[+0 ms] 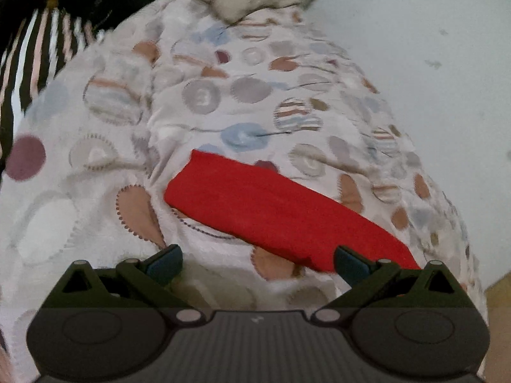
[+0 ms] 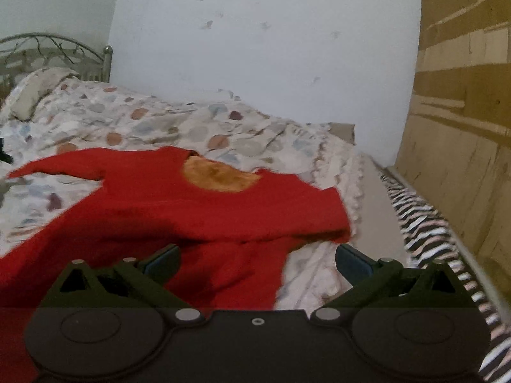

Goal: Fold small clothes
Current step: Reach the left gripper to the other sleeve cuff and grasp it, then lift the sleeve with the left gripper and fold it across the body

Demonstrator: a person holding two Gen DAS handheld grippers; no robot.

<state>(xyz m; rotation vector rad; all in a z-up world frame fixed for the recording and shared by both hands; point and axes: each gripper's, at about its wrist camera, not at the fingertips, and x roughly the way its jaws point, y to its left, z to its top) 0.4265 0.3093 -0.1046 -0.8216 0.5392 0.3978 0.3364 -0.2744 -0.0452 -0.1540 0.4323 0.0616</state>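
Patterned bedspread (image 2: 134, 118) under red sweater (image 2: 179, 210); sleeve runs diagonally ahead of left gripper (image 1: 258, 263); right gripper (image 2: 258, 263) nearer body; both spread, empty.

We see a red top (image 2: 179, 210) lying spread on the bed, neck opening up and showing an orange-tan lining. One sleeve (image 1: 271, 214) stretches out flat to its side; the other is folded over the body.
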